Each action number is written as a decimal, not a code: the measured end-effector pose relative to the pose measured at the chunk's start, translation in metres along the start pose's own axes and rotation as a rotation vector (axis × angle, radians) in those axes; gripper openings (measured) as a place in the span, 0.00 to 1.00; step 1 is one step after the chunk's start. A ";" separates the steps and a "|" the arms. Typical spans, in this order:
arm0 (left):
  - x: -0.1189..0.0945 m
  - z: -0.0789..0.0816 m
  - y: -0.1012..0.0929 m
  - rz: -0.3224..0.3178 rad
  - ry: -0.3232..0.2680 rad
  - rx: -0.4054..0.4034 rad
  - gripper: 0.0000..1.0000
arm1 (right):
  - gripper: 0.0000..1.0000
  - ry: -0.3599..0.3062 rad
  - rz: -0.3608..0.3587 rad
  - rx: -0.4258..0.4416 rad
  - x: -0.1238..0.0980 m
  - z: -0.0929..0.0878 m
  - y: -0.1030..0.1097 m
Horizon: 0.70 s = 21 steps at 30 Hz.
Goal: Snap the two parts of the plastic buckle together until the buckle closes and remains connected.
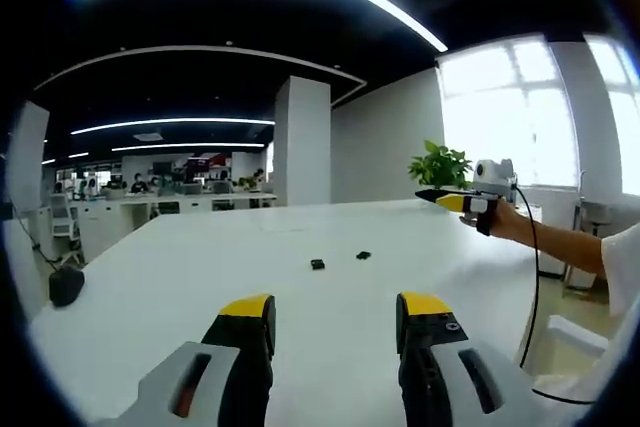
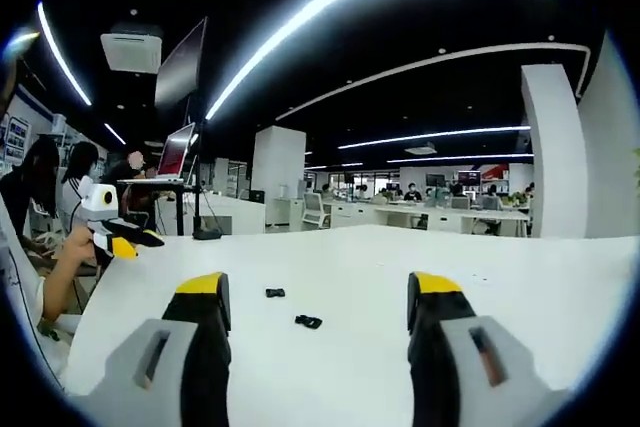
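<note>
On the white table [image 1: 200, 277], the two black buckle parts lie apart from each other and well clear of both tongs. In the left gripper view the left tongs [image 1: 335, 319] rise at six o'clock with jaws spread wide and nothing between them; beyond them, toward twelve o'clock, one buckle part [image 1: 317, 264] sits just left of the other buckle part [image 1: 363, 255]. At three o'clock in that view the right tongs [image 1: 440, 197] hang above the table's far edge in a person's hand [image 1: 500, 219], near a potted plant [image 1: 440, 164] and bright windows [image 1: 510, 107]; from this side I cannot say for sure how their jaws stand. The right gripper view settles it: the right tongs there [image 2: 320, 312] are plainly parted and empty, with the two buckle pieces [image 2: 290, 307] ahead. It also shows the left tongs [image 2: 135, 239] at nine o'clock, and a laptop [image 2: 172, 159] on a stand.
</note>
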<state>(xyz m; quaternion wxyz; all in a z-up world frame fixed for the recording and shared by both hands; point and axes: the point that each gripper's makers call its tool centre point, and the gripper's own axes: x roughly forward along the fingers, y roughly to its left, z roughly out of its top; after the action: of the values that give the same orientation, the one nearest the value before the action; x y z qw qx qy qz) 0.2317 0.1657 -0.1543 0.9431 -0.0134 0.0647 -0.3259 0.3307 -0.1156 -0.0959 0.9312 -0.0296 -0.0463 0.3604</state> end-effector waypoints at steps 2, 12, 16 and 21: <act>0.000 -0.001 0.000 -0.001 0.002 0.000 0.48 | 0.73 -0.003 0.001 0.001 0.002 0.001 -0.001; 0.001 -0.002 -0.001 -0.003 0.002 0.000 0.48 | 0.72 0.002 0.032 -0.013 0.017 0.003 0.002; 0.001 -0.002 -0.002 -0.010 0.004 -0.002 0.48 | 0.72 -0.011 0.053 0.012 0.024 0.005 0.003; 0.002 -0.004 -0.001 -0.013 0.005 -0.008 0.48 | 0.72 0.002 0.061 0.014 0.031 0.002 0.000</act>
<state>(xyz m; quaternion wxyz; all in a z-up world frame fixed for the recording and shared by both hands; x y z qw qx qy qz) 0.2327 0.1639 -0.1584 0.9408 -0.0169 0.0681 -0.3317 0.3532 -0.0941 -0.0921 0.9199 -0.0248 -0.0417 0.3891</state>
